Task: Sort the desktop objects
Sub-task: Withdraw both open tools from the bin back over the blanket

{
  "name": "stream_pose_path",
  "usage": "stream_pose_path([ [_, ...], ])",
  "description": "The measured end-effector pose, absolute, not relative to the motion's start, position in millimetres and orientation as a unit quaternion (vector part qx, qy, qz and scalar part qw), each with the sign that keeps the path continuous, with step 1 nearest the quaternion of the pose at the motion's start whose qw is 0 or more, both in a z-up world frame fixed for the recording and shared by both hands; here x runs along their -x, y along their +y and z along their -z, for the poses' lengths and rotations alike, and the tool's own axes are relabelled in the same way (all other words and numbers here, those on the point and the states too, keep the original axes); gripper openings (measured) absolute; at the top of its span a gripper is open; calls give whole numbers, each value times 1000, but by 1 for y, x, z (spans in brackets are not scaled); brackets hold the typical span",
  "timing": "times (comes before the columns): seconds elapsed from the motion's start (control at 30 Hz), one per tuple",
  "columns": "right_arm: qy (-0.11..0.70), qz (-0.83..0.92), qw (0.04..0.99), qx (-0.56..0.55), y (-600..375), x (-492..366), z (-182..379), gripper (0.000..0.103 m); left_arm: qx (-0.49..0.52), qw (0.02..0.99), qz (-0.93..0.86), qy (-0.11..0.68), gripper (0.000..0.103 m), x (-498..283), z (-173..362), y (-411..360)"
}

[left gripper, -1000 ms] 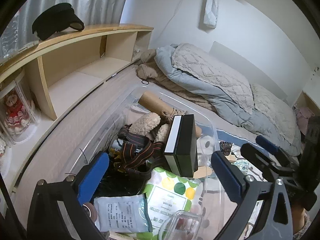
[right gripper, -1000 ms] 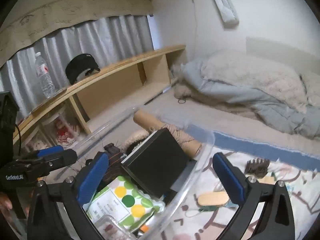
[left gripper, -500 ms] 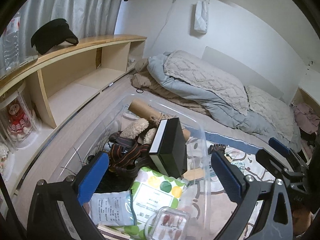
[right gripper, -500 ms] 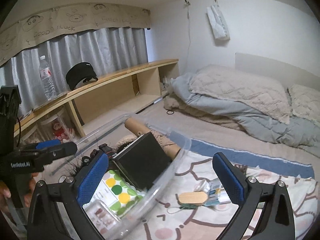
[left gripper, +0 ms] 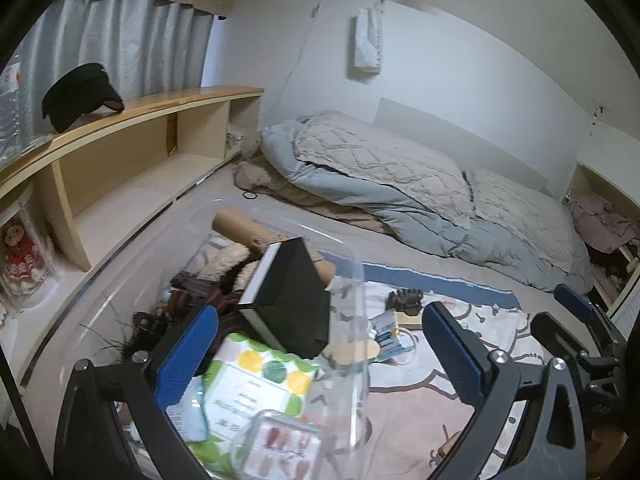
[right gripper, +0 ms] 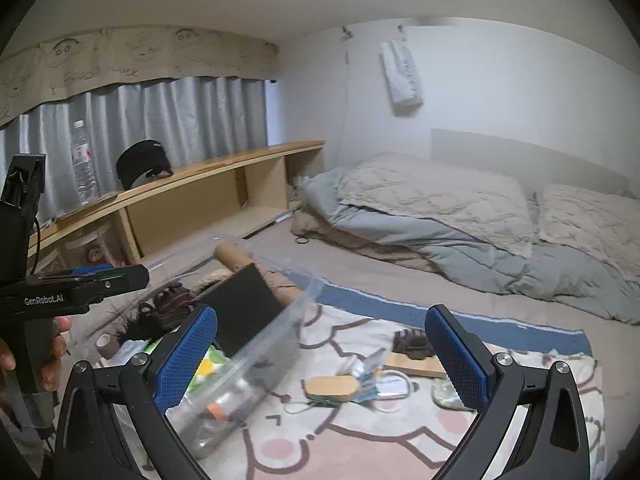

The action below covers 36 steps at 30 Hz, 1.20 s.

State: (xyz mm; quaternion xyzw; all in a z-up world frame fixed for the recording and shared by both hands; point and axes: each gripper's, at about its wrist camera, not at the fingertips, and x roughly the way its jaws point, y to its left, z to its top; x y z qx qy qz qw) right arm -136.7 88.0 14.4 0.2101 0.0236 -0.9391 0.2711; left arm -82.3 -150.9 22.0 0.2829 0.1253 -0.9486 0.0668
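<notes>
While both my tools, left tool [left gripper: 320, 354] and right tool [right gripper: 322, 350], have risen released and empty from the clear bin [right gripper: 256, 354], small items [right gripper: 362, 380] beside it on the bed remain unsorted.

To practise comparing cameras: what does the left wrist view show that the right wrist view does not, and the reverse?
Only the left wrist view: pink clothes on the far shelf, and the clear case of red pieces.
Only the right wrist view: the water bottle on the wooden shelf and the left gripper.
Both: the clear bin, black box, cardboard tube, black cap.
</notes>
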Motion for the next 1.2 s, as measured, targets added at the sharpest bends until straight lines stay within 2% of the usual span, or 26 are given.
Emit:
stream_pose_path([
  [0.2, 22, 949, 241, -200, 126, 135, -11, 103, -271, 50, 955, 109, 103, 86, -18, -123],
  [0.53, 69, 961, 190, -189, 180, 121, 17, 103, -273, 19, 957, 94, 103, 86, -2, -78],
  [0.83, 55, 966, 152, -201, 234, 111, 37, 103, -290, -9, 957, 23, 103, 83, 19, -17],
  [1.2, 101, 945, 135, -279, 261, 114, 108, 103, -310, -50, 949, 5, 103, 91, 59, 35],
])
